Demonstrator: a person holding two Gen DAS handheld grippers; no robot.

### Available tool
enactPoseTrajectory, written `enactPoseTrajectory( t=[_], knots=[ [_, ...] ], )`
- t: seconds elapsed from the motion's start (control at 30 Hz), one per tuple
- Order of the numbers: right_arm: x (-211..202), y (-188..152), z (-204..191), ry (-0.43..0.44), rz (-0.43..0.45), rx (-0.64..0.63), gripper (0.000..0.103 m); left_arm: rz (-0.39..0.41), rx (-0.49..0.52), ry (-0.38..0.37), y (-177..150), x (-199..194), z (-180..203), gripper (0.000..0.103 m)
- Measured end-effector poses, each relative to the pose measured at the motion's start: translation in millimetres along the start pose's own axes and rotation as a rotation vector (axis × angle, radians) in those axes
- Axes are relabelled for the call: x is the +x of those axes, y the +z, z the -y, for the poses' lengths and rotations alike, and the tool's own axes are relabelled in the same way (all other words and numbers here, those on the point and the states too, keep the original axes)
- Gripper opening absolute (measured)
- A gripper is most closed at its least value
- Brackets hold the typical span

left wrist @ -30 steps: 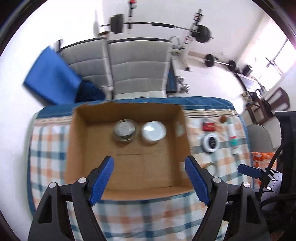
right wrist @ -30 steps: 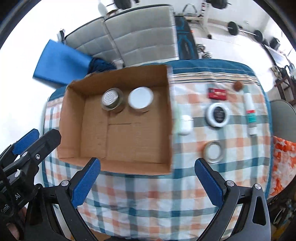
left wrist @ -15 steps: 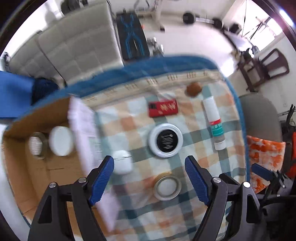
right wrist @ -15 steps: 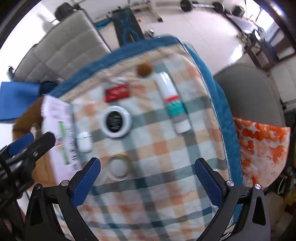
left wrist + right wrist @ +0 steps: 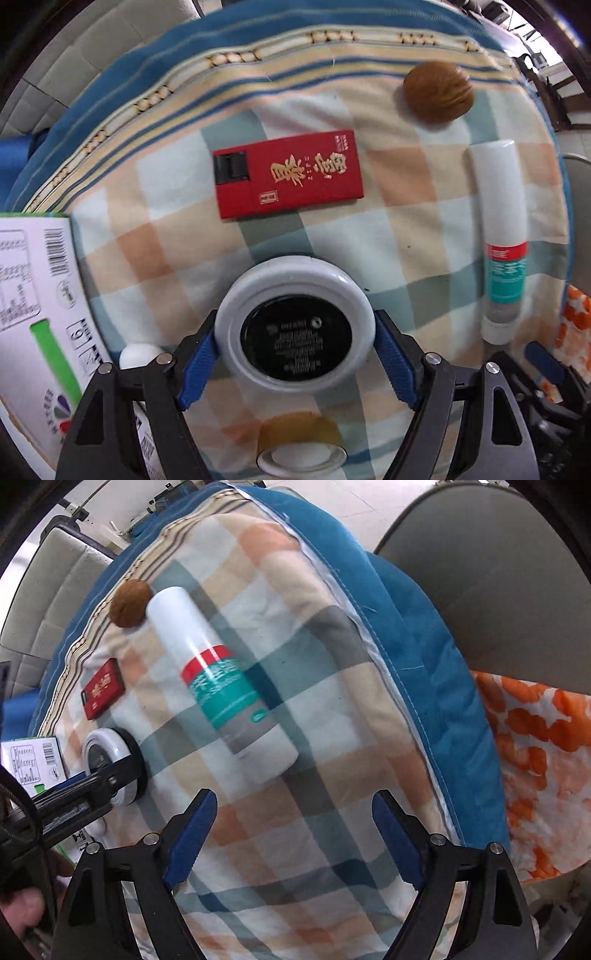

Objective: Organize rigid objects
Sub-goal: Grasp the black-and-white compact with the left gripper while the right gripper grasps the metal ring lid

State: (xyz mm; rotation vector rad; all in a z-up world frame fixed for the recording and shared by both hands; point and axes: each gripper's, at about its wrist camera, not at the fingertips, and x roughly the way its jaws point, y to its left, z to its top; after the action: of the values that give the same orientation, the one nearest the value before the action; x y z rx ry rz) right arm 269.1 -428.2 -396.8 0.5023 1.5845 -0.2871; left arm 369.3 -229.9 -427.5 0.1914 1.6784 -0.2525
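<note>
Much of the scene was cut off or covered. A small white object (image 5: 138,356) showed only as a rounded top behind the left gripper's (image 5: 295,315) finger, too hidden to identify. A roll of tape (image 5: 301,446) lay low between the gripper's arms, its near side close to the frame edge. At the left edge a printed box flap (image 5: 33,280) with a barcode ran out of view, and the inside of the box could not be seen. In the right wrist view, part of a person's hand (image 5: 22,908) appeared in the lower left corner, blurred.

The left gripper straddled a round white-rimmed tin (image 5: 295,336) with a black centre, lying on the checked cloth (image 5: 406,206). Its blue pads sat at the rim on both sides; whether they pressed it could not be told.

The right gripper (image 5: 295,794) stood wide, its jaws having just been closing, with only cloth between them. The white tube (image 5: 218,679) with a red and teal label lay just beyond its fingertips, slanting away.

A red case (image 5: 288,173) with gold characters lay beyond the tin, a brown nut-like ball (image 5: 437,96) near the tube's far end. Orange-patterned fabric (image 5: 535,731) hung beside the cloth's blue border.
</note>
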Motion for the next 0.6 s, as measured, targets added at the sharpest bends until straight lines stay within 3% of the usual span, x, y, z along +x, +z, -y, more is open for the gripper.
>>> enactPoseTrajectory(
  t=[0.3, 0.6],
  knots=[
    [3.4, 5.2, -1.2, 0.009, -0.001, -0.035, 0.088, 0.077, 0.002, -0.002, -11.2, -16.5, -5.3, 0.073],
    [-2.7, -30.1, -12.3, 0.013, -0.019, -0.157, 0.088, 0.173, 0.017, -0.026, -89.4, -73.8, 9.1, 0.073]
  ],
)
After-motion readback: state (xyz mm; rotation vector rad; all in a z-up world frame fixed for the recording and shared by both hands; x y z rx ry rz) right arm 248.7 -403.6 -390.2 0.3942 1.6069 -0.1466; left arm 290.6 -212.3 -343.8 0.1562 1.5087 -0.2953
